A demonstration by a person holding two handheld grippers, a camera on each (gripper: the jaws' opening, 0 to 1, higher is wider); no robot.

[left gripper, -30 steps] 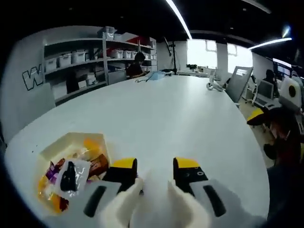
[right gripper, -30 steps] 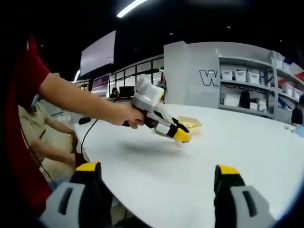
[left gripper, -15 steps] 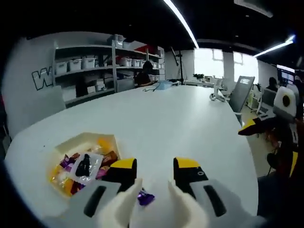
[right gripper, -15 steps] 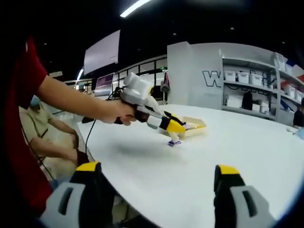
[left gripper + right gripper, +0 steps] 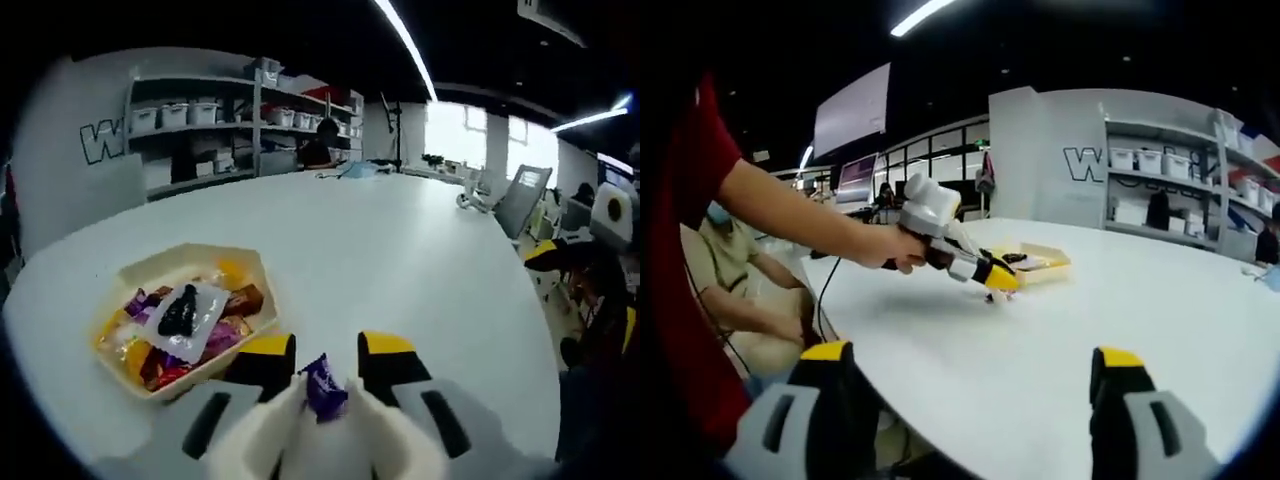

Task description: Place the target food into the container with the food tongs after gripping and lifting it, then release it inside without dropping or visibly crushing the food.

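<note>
While our left gripper [image 5: 322,372] pinches a crinkly purple-wrapped candy [image 5: 323,384] above the smooth white table [image 5: 400,260], the shallow yellow tray [image 5: 182,318] alongside holds mixed wrapped sweets. Our right gripper [image 5: 970,370] gapes wide, empty, facing that tray [image 5: 1040,264].

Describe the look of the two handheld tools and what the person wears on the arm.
Left tool: cream-white jaws, yellow caps over black blocks, grey-white body with dark slots. From the right gripper view it shows a white body and a black and yellow front. Right tool: same yellow-capped black blocks on grey bodies with dark slots. The person wears a red short sleeve. No cables can be made out on either tool.
</note>
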